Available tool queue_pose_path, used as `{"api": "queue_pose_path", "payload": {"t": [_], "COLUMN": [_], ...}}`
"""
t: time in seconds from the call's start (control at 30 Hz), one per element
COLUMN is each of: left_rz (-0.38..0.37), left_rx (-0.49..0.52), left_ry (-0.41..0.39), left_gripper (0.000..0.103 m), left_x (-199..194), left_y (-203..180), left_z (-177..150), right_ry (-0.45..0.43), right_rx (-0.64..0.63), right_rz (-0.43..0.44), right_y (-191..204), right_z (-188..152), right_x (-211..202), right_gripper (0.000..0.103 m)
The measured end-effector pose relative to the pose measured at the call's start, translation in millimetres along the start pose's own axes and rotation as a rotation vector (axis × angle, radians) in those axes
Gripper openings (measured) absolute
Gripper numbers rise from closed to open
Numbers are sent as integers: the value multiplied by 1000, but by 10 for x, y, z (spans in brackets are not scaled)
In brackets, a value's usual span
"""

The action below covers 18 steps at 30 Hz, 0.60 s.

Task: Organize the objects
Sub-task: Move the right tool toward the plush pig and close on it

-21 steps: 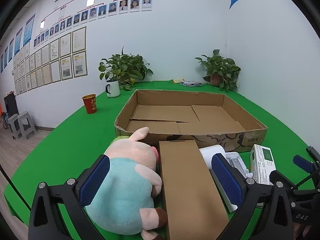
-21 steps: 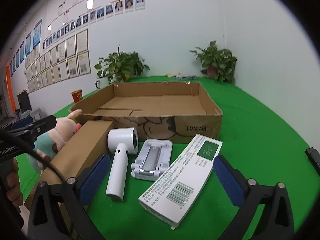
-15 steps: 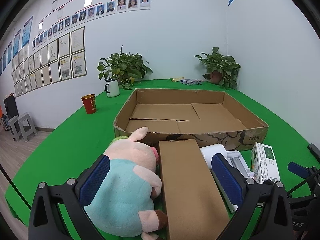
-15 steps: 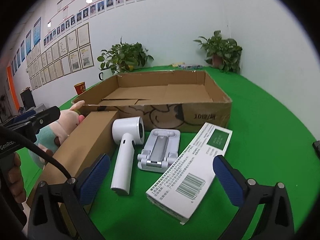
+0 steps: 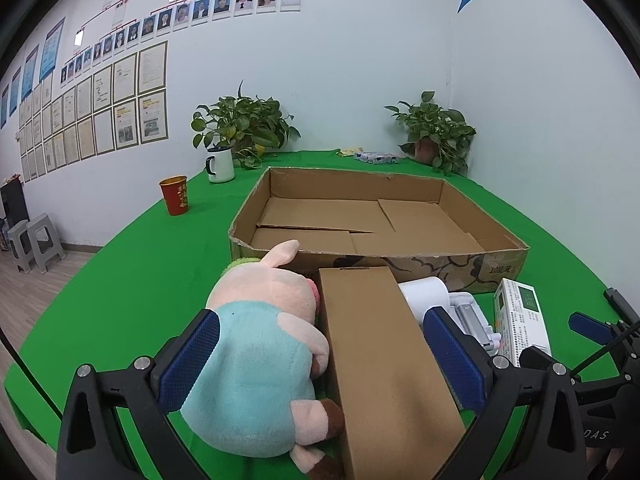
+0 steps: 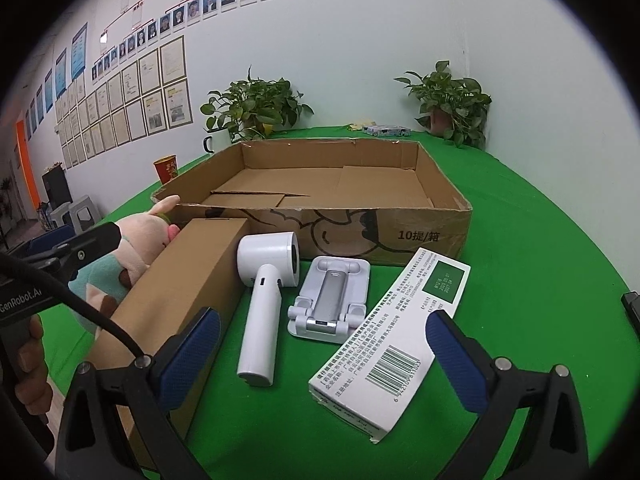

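Observation:
A large open cardboard tray (image 5: 500, 264) (image 6: 424, 236) lies empty on the green table. In front of it lie a pig plush toy (image 5: 256, 344) (image 6: 136, 240), a long brown carton (image 5: 384, 360) (image 6: 188, 280), a white handheld device (image 6: 266, 292) (image 5: 424, 296), a white folding stand (image 6: 332, 300) (image 5: 468, 316) and a white and green printed box (image 6: 392, 340) (image 5: 520, 320). My left gripper (image 5: 320, 364) is open above the plush and the carton. My right gripper (image 6: 322, 360) is open above the device, the stand and the printed box. Neither holds anything.
A red paper cup (image 5: 175, 195) and a white mug (image 5: 220, 164) stand at the far left. Two potted plants (image 5: 244, 128) (image 5: 436, 132) stand by the back wall, with a small packet (image 5: 376, 157) between them. Grey stools (image 5: 34, 242) stand on the floor at left.
Both grippers have moved a little forward and down towards the objects, which appear closer. Both stay open. Nothing on the table has moved.

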<state>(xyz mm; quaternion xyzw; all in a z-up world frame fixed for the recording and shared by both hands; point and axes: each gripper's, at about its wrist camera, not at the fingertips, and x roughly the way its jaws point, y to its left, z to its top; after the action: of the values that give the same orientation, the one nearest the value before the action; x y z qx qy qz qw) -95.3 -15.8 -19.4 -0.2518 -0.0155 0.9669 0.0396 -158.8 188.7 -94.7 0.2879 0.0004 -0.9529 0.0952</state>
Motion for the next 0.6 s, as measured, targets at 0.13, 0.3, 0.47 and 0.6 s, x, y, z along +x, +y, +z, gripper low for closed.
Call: {"api": "queue_pose_path", "payload": {"t": [0.13, 0.3, 0.47, 0.6], "left_rz": [-12, -25, -23, -142], "left_rx": [7, -9, -7, -101], "left_ry": [-2, 13, 31, 97], "left_gripper": [103, 103, 103, 103], "left_x": [-56, -110, -153, -178], "left_y": [-5, 26, 128, 384], "left_z": [-15, -32, 23, 114], "right_ry": [-28, -79, -114, -55], "right_rx": [0, -22, -29, 36], "right_rz": [44, 91, 224, 459], "right_y": [12, 15, 20, 29], "right_z": [55, 106, 73, 22], "right_x": [-133, -297, -443, -461], "right_gripper": [102, 102, 102, 102]}}
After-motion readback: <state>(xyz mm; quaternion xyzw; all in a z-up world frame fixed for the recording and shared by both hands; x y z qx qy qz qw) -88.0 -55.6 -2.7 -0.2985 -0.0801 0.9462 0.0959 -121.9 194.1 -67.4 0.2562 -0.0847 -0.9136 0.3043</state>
